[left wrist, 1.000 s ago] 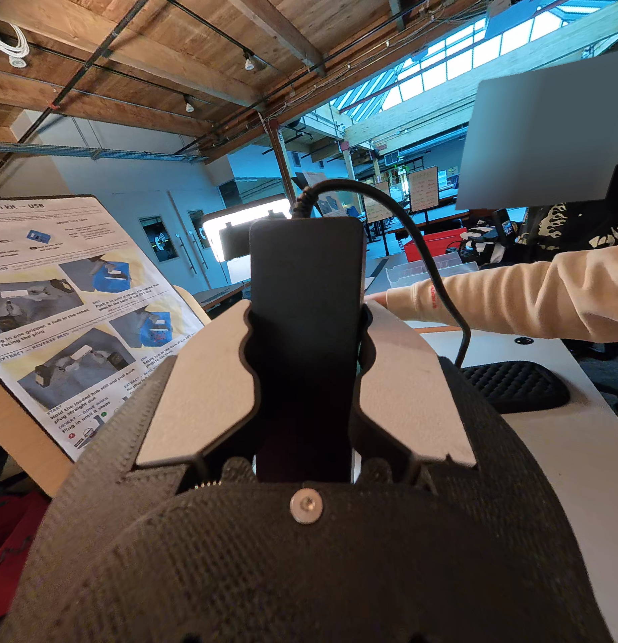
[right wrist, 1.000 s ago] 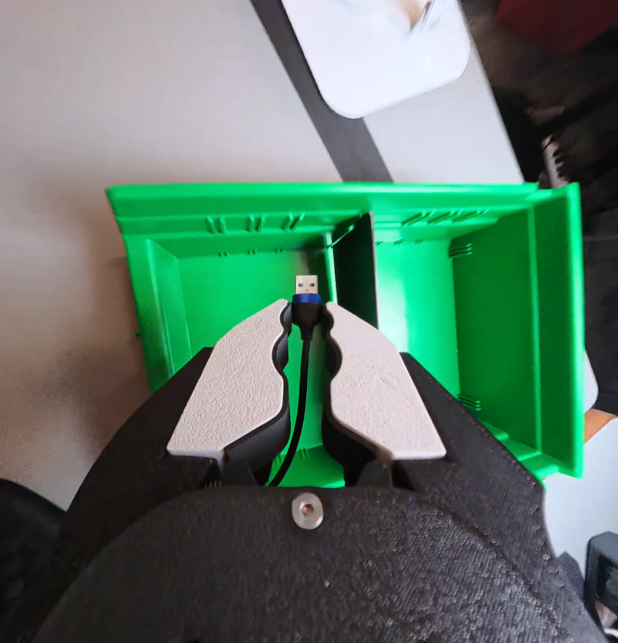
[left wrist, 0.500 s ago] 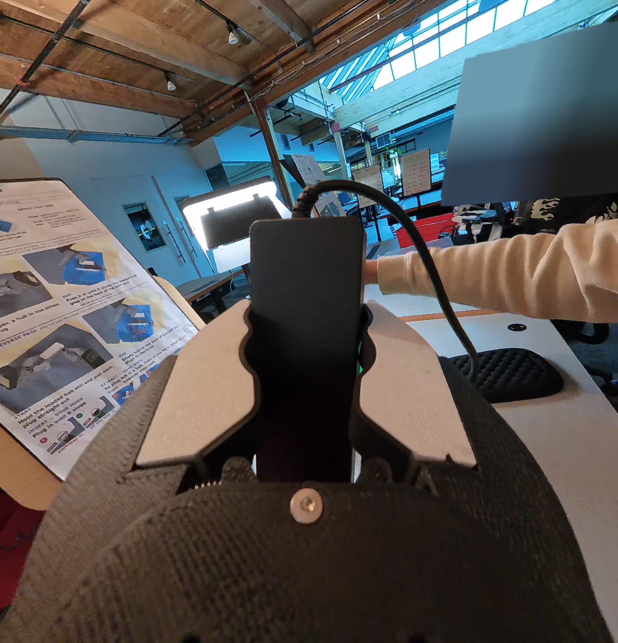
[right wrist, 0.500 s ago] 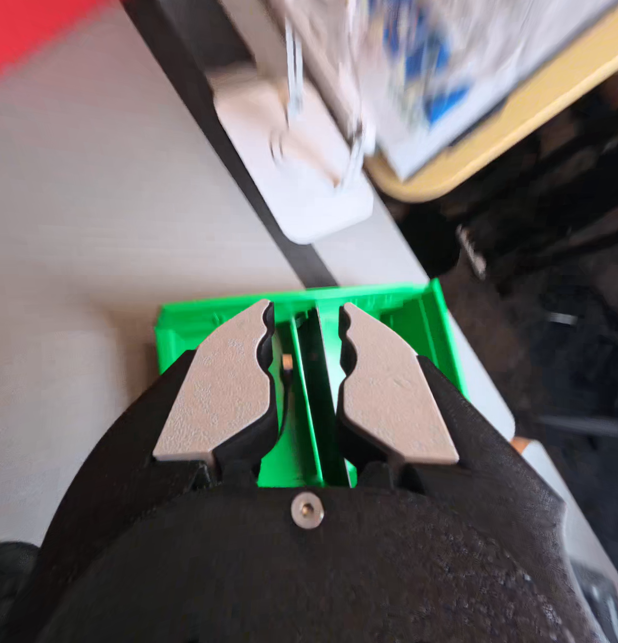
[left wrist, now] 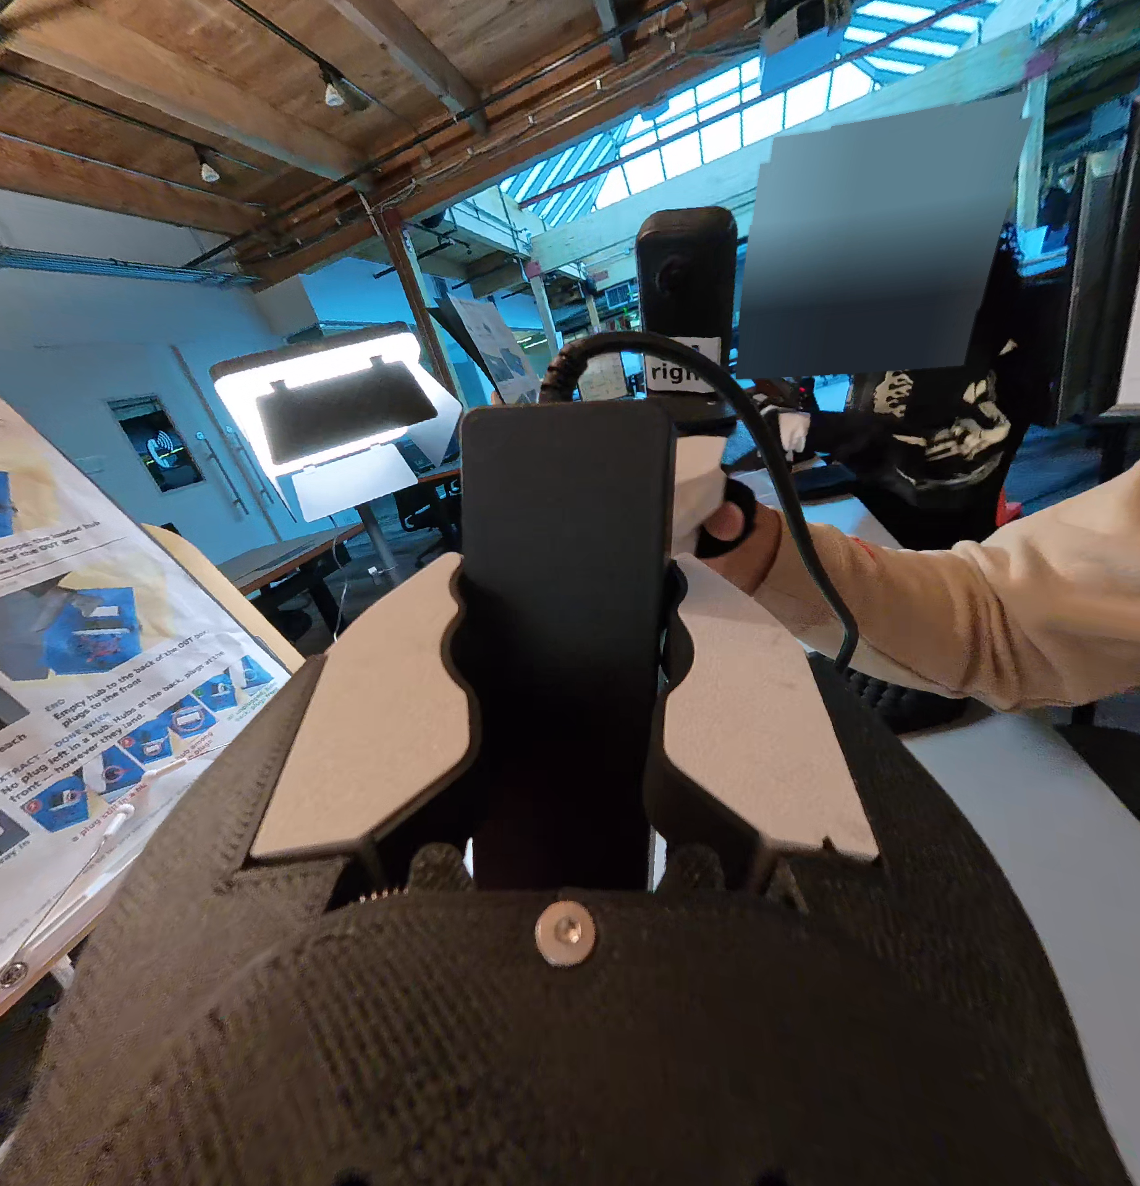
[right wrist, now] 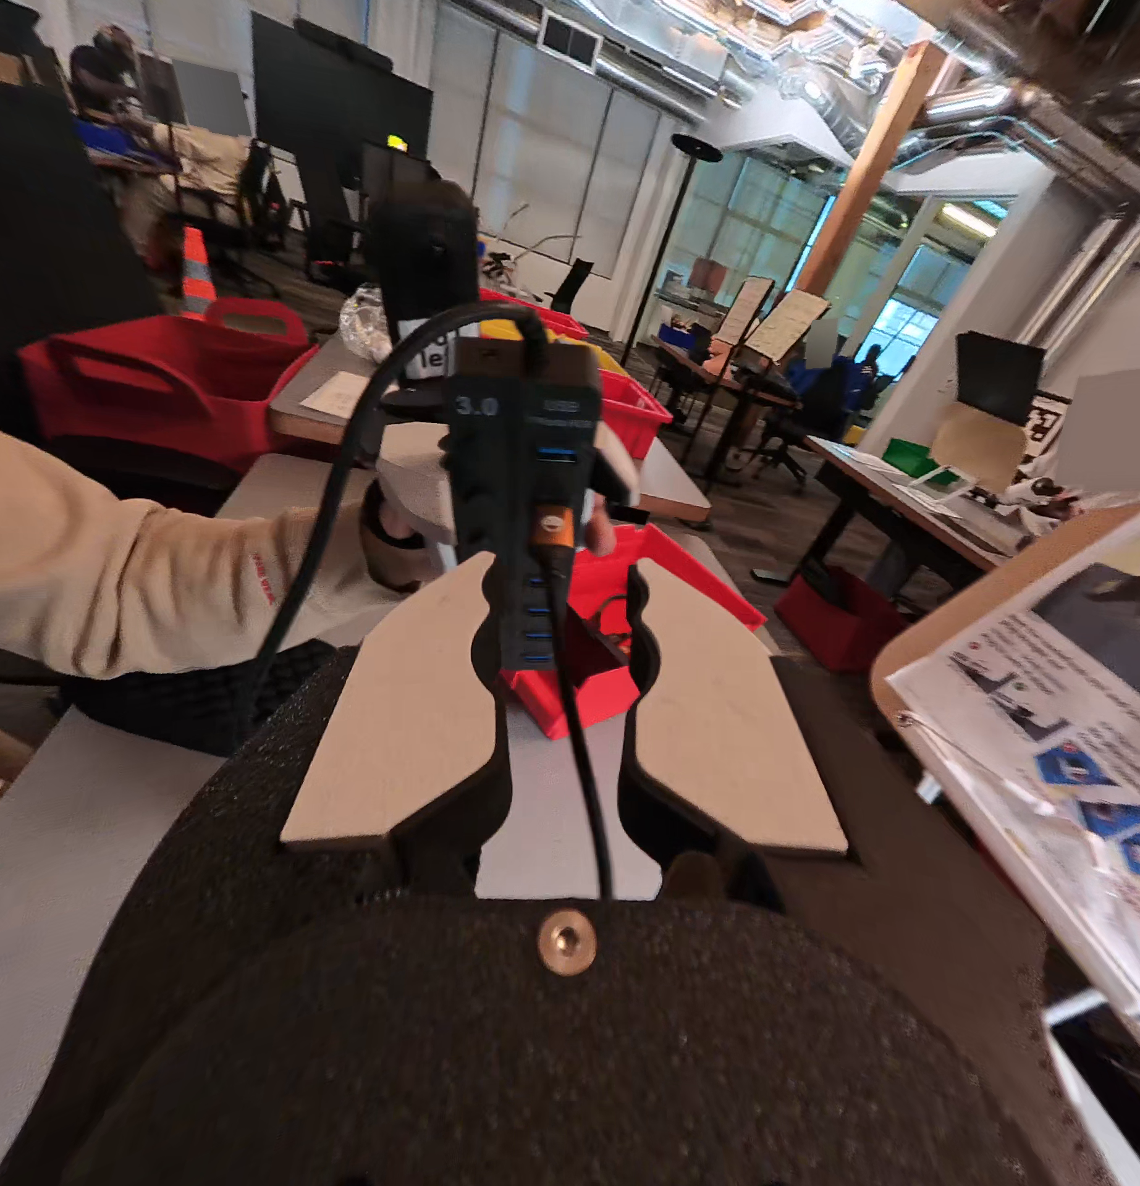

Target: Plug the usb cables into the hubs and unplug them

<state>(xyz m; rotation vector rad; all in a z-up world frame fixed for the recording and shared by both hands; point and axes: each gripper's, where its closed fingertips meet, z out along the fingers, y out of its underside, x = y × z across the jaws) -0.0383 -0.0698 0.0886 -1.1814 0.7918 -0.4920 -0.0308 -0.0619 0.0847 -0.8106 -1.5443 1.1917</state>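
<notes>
The right gripper point(right wrist: 564, 597), jaws apart, faces a black hub point(right wrist: 522, 488) with an orange-collared plug point(right wrist: 552, 527) inserted.

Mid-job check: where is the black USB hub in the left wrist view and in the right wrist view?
Left wrist view: USB hub at centre, plain back showing, clamped in the left gripper.
Right wrist view: hub upper centre, port side showing, orange plug in it.
Shared landmark: the cream sleeve.
</notes>
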